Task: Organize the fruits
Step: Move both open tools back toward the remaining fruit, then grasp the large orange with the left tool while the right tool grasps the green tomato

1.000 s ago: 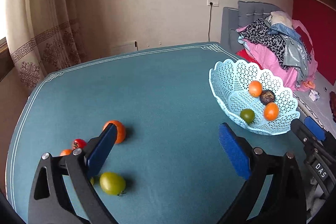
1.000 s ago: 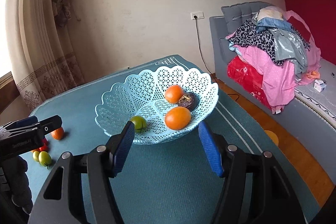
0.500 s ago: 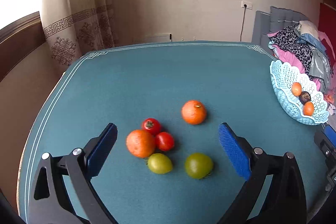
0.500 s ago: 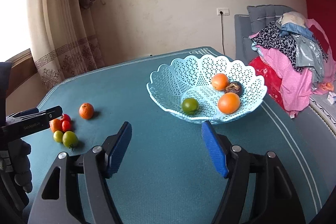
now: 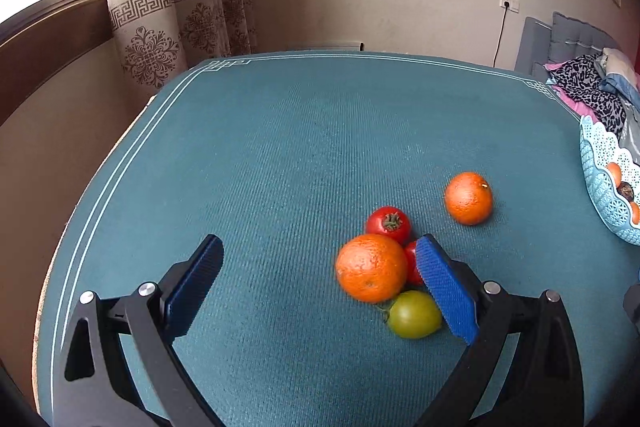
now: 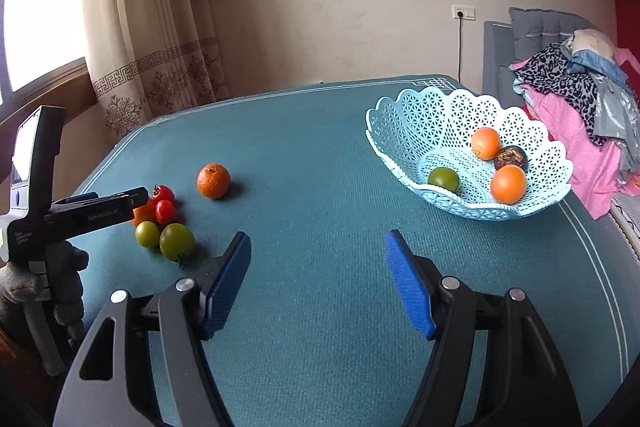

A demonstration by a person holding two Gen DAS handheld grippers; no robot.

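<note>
Six fruits lie loose on the teal tablecloth (image 5: 280, 147): a big orange (image 5: 371, 267) touching two red tomatoes (image 5: 388, 223), two green tomatoes (image 6: 177, 241) just in front of them, and a smaller orange (image 5: 468, 197) a little apart. The cloth has a pale border line; behind it hang a patterned curtain (image 6: 168, 27) and a window, and a sofa heaped with clothes (image 6: 580, 83) stands at the far side. Well away from the cluster, the pale blue lace-pattern basket (image 6: 408, 115) holds two oranges, one green tomato and a dark fruit. The left gripper (image 5: 318, 287) hangs open over the cluster, which a second ago was off to its side. The right gripper (image 6: 318, 279) is open over bare cloth; the basket, earlier straight ahead, now sits off to its right.
</note>
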